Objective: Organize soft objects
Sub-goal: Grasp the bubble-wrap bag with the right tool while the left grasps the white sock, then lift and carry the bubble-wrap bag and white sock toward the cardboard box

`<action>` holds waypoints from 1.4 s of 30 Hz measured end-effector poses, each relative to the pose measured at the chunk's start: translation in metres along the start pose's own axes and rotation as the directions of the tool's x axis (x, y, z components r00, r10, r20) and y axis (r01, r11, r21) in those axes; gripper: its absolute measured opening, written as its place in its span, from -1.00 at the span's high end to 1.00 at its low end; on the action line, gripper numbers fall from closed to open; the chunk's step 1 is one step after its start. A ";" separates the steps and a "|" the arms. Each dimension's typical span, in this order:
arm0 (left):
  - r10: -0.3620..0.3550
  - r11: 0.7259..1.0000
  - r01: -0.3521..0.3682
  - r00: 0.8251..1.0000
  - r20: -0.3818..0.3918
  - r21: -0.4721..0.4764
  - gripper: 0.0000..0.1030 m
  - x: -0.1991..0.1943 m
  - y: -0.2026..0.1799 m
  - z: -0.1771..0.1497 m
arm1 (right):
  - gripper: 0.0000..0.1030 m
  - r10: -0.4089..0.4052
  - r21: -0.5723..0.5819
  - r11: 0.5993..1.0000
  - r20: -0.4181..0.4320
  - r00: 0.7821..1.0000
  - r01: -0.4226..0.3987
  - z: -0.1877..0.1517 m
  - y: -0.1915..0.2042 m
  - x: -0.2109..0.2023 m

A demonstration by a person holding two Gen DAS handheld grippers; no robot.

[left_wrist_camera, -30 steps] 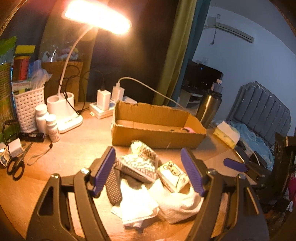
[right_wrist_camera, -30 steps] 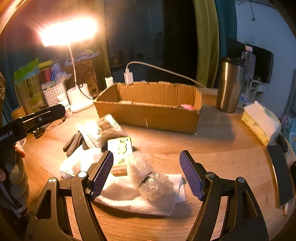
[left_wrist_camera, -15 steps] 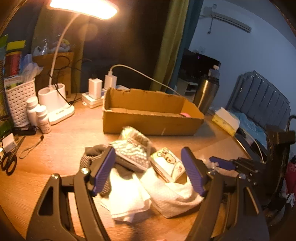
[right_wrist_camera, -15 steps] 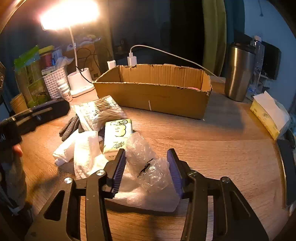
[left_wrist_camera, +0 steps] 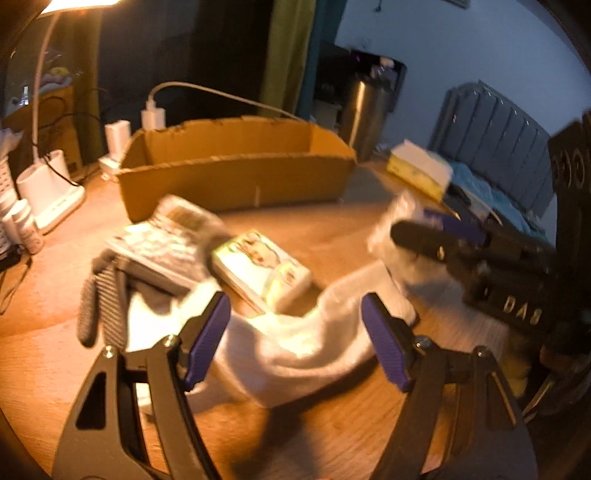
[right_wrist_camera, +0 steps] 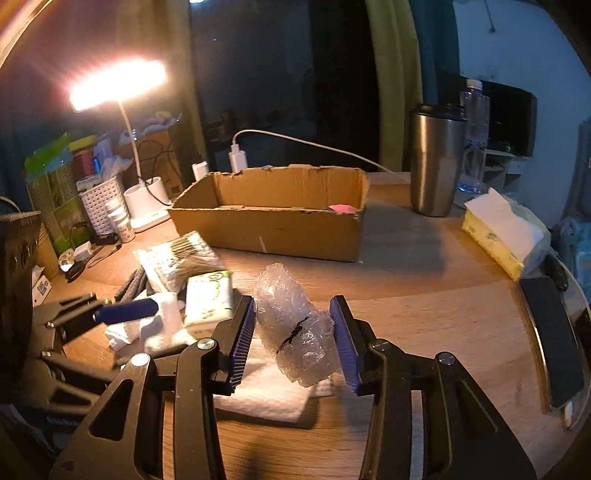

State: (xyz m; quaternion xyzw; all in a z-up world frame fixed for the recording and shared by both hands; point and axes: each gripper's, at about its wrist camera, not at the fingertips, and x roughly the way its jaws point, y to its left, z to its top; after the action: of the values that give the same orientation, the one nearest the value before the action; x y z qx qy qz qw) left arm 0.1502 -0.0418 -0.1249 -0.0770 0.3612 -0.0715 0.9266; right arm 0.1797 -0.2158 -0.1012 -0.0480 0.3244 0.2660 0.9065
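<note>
Lying between right tongs (right_wrist_camera: 293, 341): bubble wrap (right_wrist_camera: 291, 325)

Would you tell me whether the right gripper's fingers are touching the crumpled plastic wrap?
Touching. In the right wrist view, the right gripper has both pads against the sides of the crumpled plastic wrap, with no gap showing.

Left wrist view, motion-blurred throughout: print on the small green-and-white tissue packet (left_wrist_camera: 260, 271) unreadable; clear plastic packet of cotton swabs (left_wrist_camera: 166, 236) smeared; glowing desk lamp head (left_wrist_camera: 79, 3) cut by the top edge

Right wrist view: pink soft item (right_wrist_camera: 341, 208) mostly hidden behind the brown cardboard box wall (right_wrist_camera: 266, 230); flat black phone-like slab (right_wrist_camera: 552, 336) distorted at the right rim; white folded cloth (right_wrist_camera: 266, 391) partly covered by crumpled clear bubble wrap (right_wrist_camera: 291, 325)
</note>
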 end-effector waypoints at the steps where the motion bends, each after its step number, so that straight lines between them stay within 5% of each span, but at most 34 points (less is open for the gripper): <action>1: -0.005 1.000 0.005 1.000 -0.016 0.009 -0.45 0.004 -0.004 -0.002 | 0.14 -0.003 0.006 1.000 0.001 1.000 0.003 -0.001 -0.003 -0.001; 14: 0.044 0.998 -0.039 0.989 -0.144 0.043 -0.42 0.038 -0.021 -0.012 | 0.14 -0.028 0.059 0.998 0.009 1.000 0.028 -0.010 -0.028 -0.006; 19: 0.064 0.996 -0.055 0.987 -0.147 0.068 0.31 0.041 -0.027 -0.013 | 0.14 -0.027 0.062 0.998 0.015 1.000 0.026 -0.011 -0.030 -0.008; 24: 0.042 0.994 -0.026 0.988 -0.150 0.108 0.67 0.040 -0.034 -0.015 | 0.14 -0.033 0.062 0.998 0.023 0.999 0.032 -0.009 -0.030 -0.013; 42: -0.021 0.996 0.018 0.999 0.033 0.090 0.72 -0.020 -0.025 0.011 | 0.14 -0.062 0.040 0.997 0.076 0.995 0.059 0.013 -0.026 -0.038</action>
State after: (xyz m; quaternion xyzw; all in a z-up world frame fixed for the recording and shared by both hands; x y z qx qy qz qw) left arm 0.1411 -0.0615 -0.0987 -0.0402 0.3411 -0.0955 0.9343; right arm 0.1756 -0.2514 -0.0705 -0.0303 0.2927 0.2336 0.9267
